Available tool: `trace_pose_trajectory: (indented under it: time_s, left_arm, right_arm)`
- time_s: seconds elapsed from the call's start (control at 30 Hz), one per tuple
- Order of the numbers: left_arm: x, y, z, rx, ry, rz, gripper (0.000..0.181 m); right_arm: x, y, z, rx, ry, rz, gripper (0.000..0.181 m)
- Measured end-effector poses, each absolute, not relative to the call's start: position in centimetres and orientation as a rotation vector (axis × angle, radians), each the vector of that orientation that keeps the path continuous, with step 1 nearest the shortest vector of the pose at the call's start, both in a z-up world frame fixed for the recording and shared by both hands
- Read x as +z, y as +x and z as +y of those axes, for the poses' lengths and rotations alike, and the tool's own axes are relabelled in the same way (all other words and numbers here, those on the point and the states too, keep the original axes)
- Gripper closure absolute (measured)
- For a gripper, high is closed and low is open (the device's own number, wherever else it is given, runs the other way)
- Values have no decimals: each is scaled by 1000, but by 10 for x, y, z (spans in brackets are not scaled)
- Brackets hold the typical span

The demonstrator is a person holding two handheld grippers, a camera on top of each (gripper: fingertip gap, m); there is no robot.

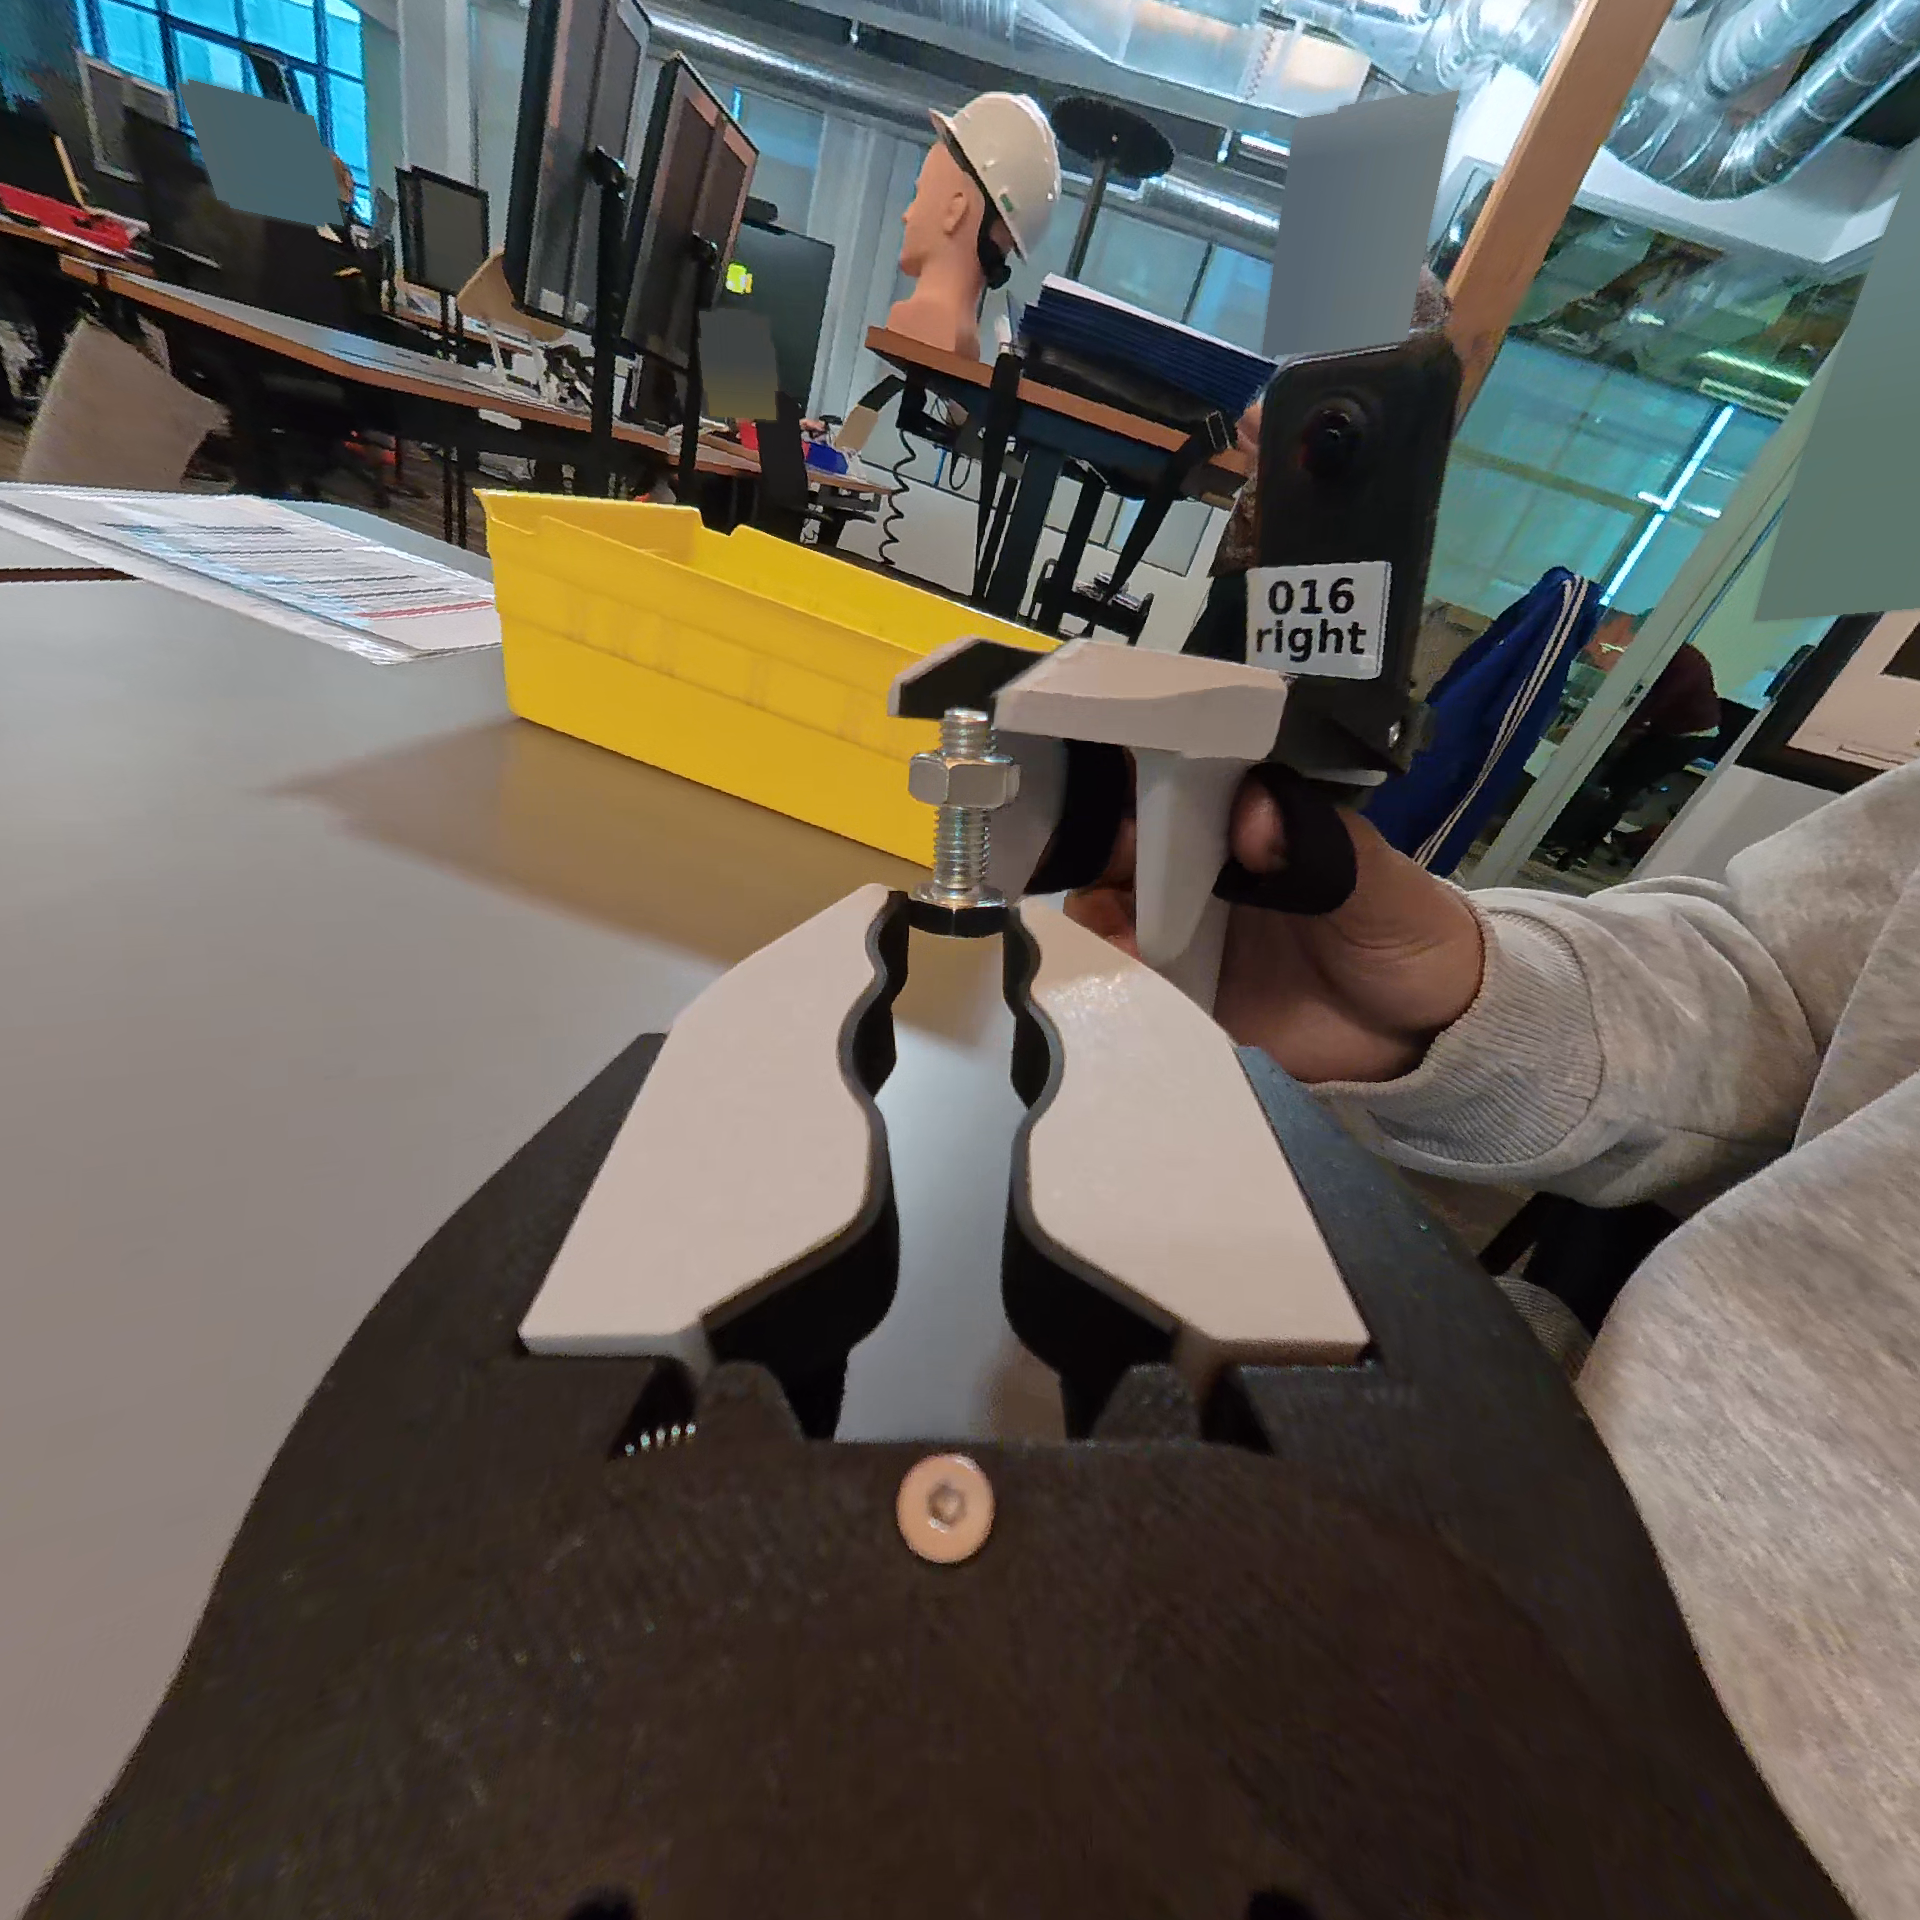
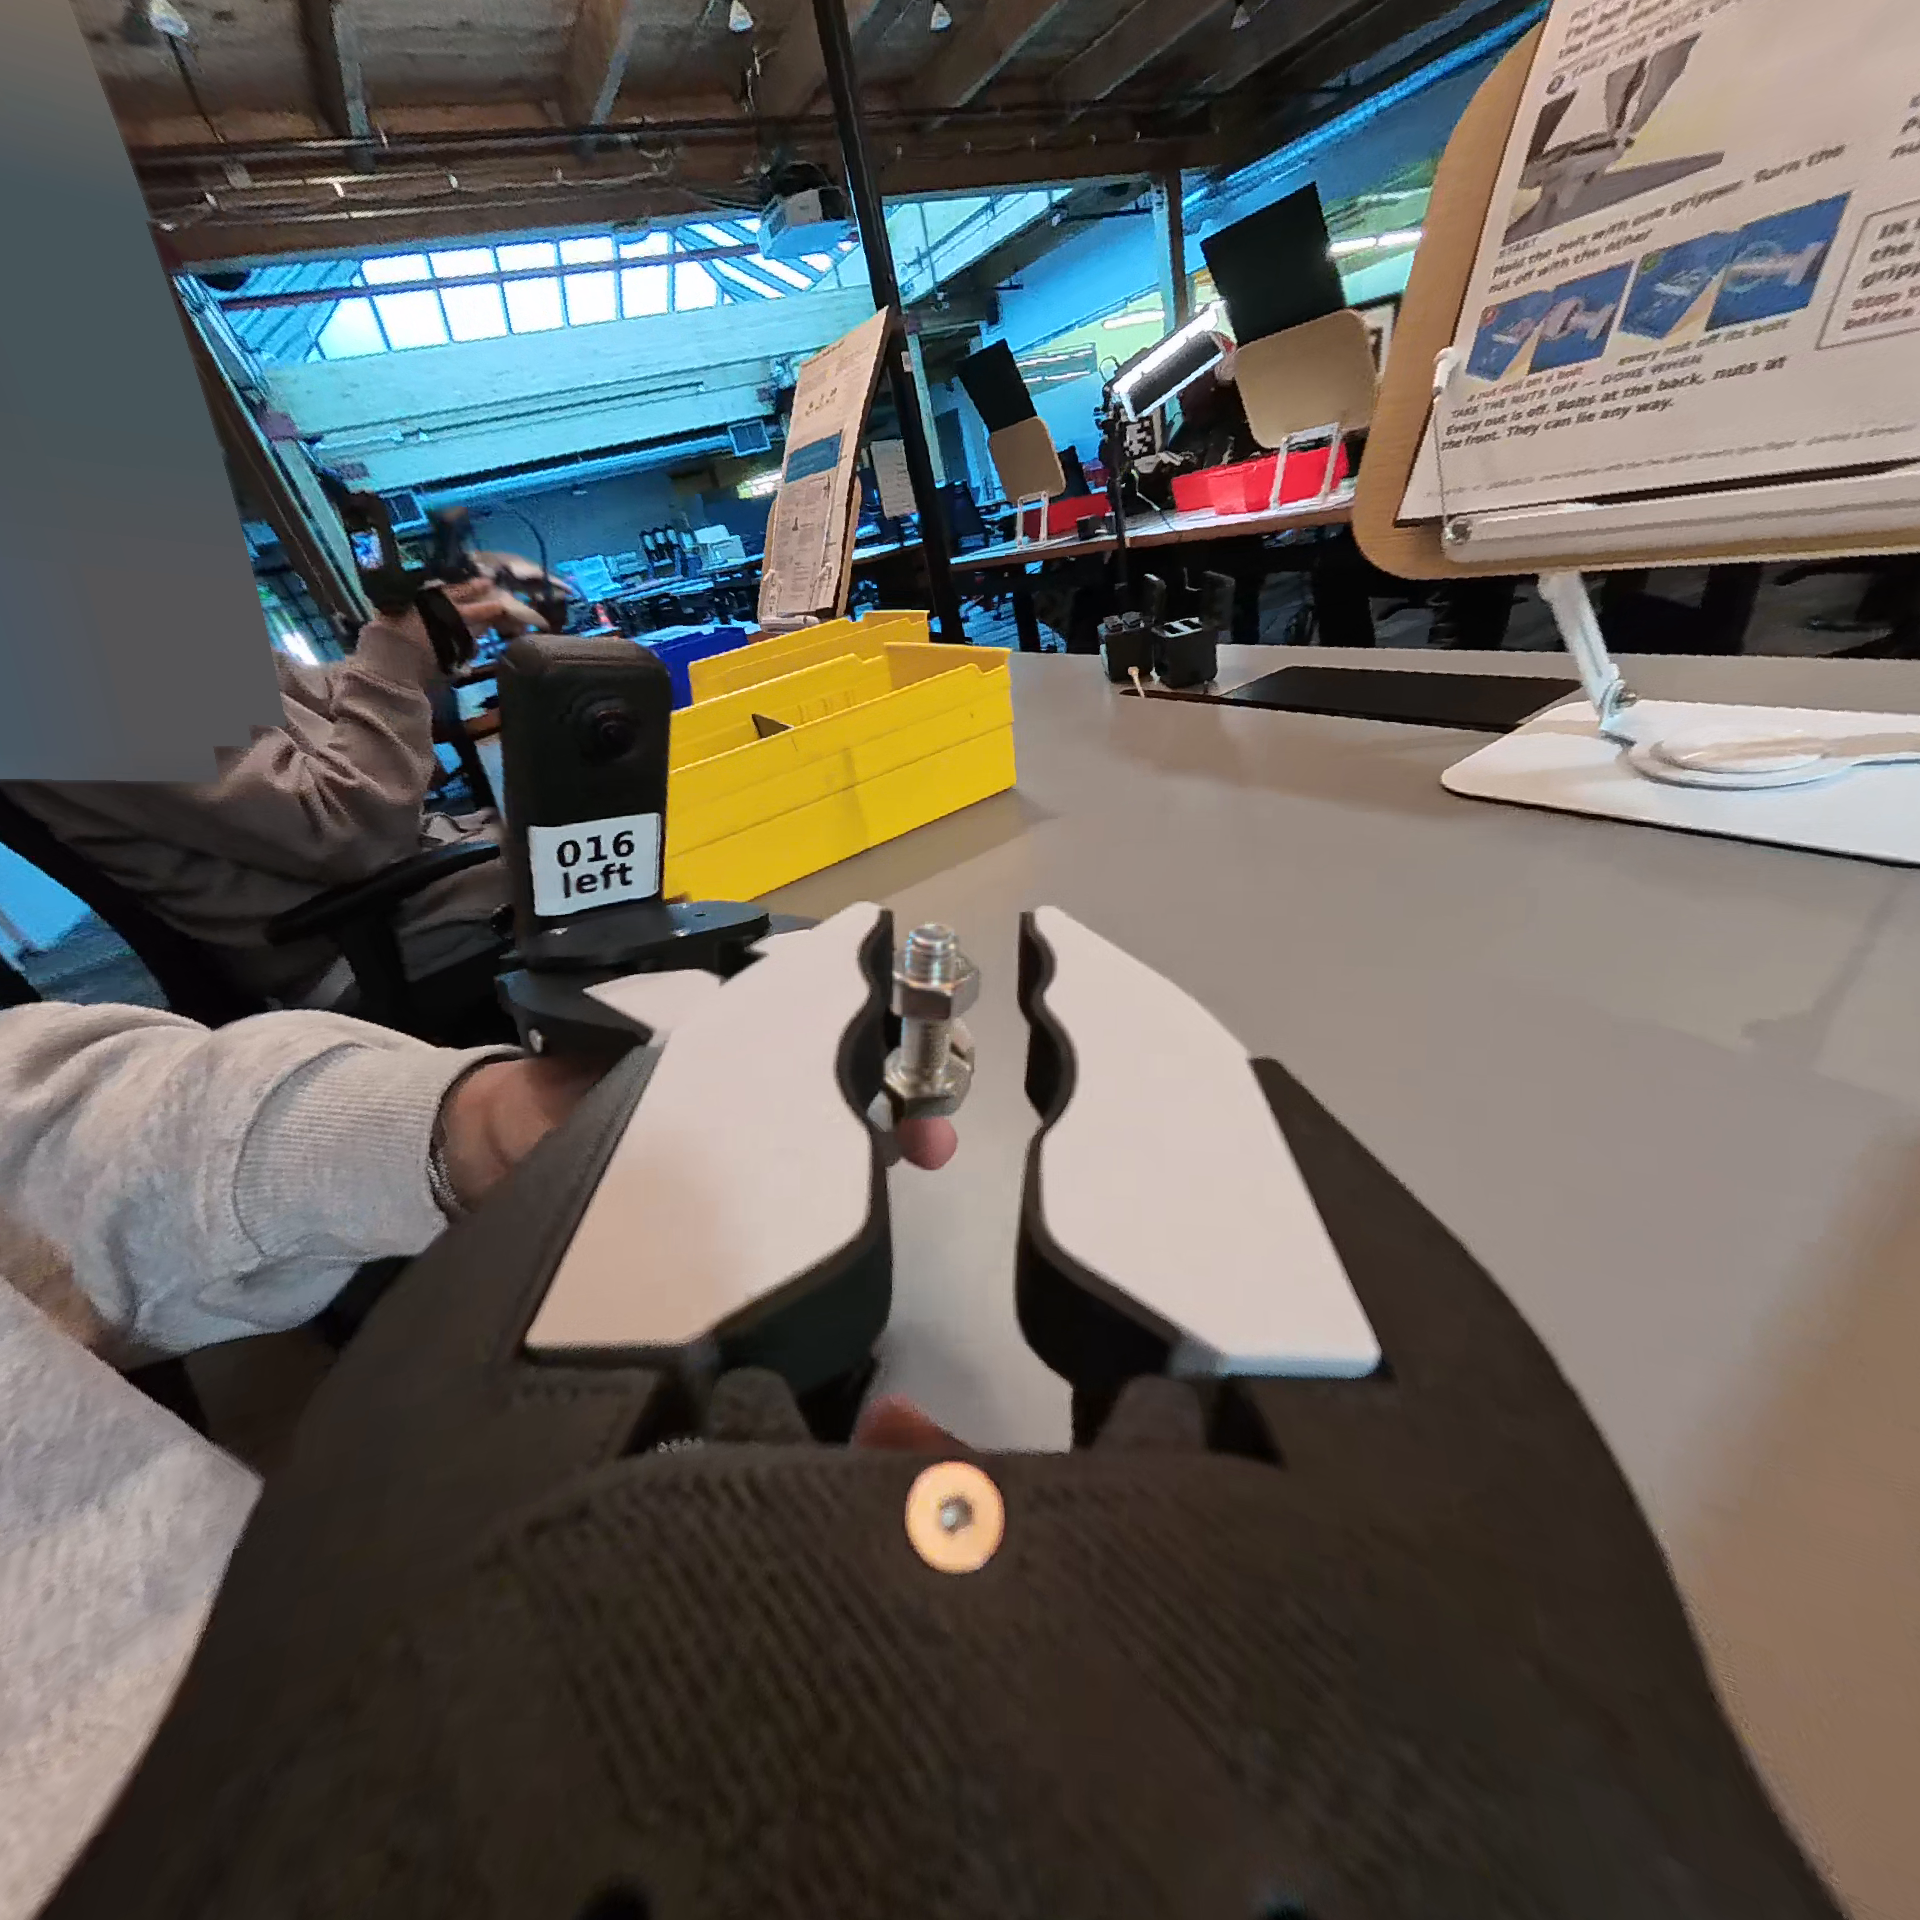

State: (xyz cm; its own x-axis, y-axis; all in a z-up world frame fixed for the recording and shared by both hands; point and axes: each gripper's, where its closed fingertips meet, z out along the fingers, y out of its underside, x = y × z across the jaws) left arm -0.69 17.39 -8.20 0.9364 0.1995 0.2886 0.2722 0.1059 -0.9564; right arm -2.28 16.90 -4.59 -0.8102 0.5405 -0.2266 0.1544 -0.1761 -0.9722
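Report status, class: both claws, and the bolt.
Left claw shut on silver threaded steel bolt at its head, shaft upright. Right claw open astride silver hex nut. Yellow plastic bin behind, apart.

A yellow bin [image 1: 727,665] sits on the grey table [image 1: 260,935] near a printed sheet [image 1: 281,571]. A document stand [image 2: 1683,727] holds an instruction page [image 2: 1683,260]. A mannequin head [image 1: 945,260] wears a white hard hat [image 1: 1003,156].

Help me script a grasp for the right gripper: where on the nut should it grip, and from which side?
Grip the nut across two opposite flats, coming in level from the right gripper's side. The bolt stands upright with its head clamped in the left gripper, so the nut's flats face sideways and are free.
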Motion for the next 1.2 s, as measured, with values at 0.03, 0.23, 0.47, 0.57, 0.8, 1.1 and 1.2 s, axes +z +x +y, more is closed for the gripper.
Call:
trace_pose_trajectory:
  time_s: [0.03,0.23,0.47,0.57,0.8,1.1,1.2]
  left_arm:
    - [-82,-7,174,-57,-1475,-390,163]
    - [-80,-9,171,-67,-1453,-406,163]
    - [-81,-6,174,-73,-1467,-388,163]
    - [-81,-1,177,-78,-1476,-365,163]
    - [-82,-5,175,-67,-1472,-388,163]
    - [-77,-20,163,-60,-1412,-466,163]
    - [-77,-20,165,-55,-1417,-461,163]
  right_arm:
    - [-47,-23,169,2091,-816,-1823,161]
    - [-47,-23,170,2163,-868,-1807,160]
    - [-52,-20,157,2174,-825,-1857,131]
    - [-57,-17,148,2110,-758,-1904,118]
    - [-61,-6,133,2006,-605,-1982,112]
    - [-55,-10,143,1992,-622,-1937,122]
    - [-54,-12,148,2019,-659,-1926,132]
